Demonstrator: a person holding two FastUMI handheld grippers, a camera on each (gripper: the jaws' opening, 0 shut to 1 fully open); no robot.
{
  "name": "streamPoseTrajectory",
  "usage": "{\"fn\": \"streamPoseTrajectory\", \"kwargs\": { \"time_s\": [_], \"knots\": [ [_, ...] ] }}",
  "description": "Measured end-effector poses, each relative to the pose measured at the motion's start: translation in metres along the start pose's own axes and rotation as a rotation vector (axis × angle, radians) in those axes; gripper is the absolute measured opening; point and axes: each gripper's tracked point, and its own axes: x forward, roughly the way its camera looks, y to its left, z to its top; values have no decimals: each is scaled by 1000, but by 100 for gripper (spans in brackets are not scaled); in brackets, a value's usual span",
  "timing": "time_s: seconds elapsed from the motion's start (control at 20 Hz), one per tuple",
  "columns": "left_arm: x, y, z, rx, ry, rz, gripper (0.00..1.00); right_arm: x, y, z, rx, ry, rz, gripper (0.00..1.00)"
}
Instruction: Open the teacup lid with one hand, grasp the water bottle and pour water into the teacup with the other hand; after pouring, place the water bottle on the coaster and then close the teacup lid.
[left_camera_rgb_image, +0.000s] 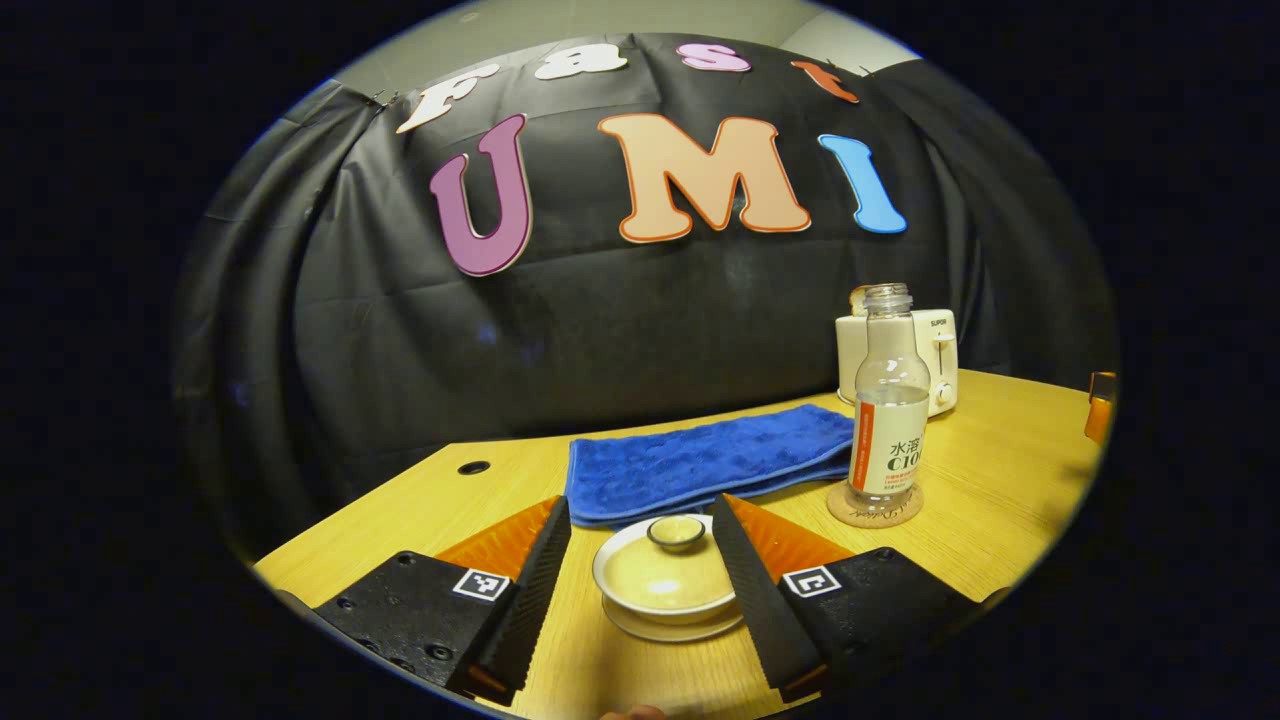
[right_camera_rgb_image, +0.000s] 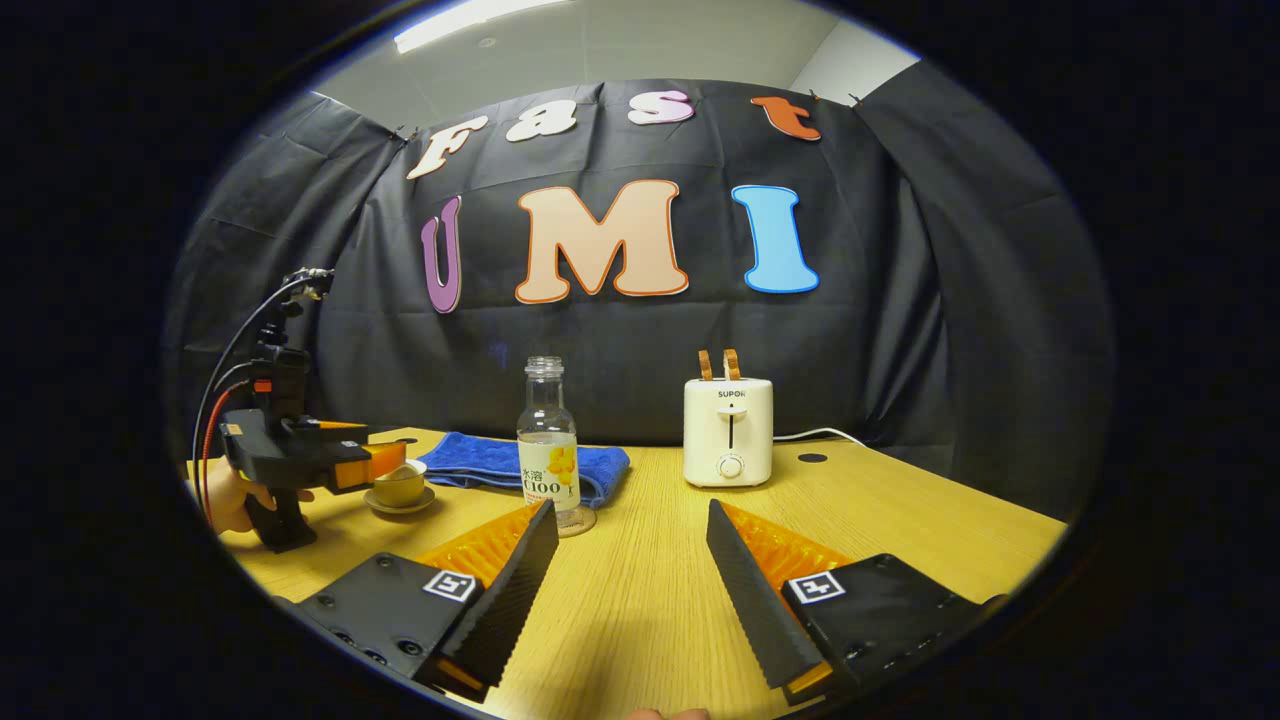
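Straddling the lidded teacup (left_camera_rgb_image: 668, 580) at lower centre on the tabletop (left_camera_rgb_image: 1000, 500), the left gripper (left_camera_rgb_image: 640, 590) is spread wide, so an off-centre close might nudge the lid's knob (left_camera_rgb_image: 676, 532) and tip it.

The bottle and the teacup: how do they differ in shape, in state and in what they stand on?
The bottle is tall, narrow and clear; the teacup is low, wide and opaque. The bottle has no cap, while the teacup has its lid on. The bottle stands on a round coaster, the teacup on a saucer. Both stand upright on the table, in front of the blue towel.
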Motion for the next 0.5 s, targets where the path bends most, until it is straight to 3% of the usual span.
{"fn": "streamPoseTrajectory", "kwargs": {
  "time_s": [0.2, 0.25, 0.3, 0.5],
  "knots": [
    [-45, -4, 0, -55, -16, 11, 90, -1, 3, 0, 0, -1, 8, 96],
    [-58, -5, -1, -57, -24, 17, 91, -2, 4, 0, 1, -1, 8, 100],
    [-72, -5, 2, -49, -38, 26, 93, -6, 6, 1, 0, -4, 6, 96],
    [-118, -5, 8, -25, -97, 33, 95, -22, 22, 1, 2, -3, 30, 100]
  ]
}}
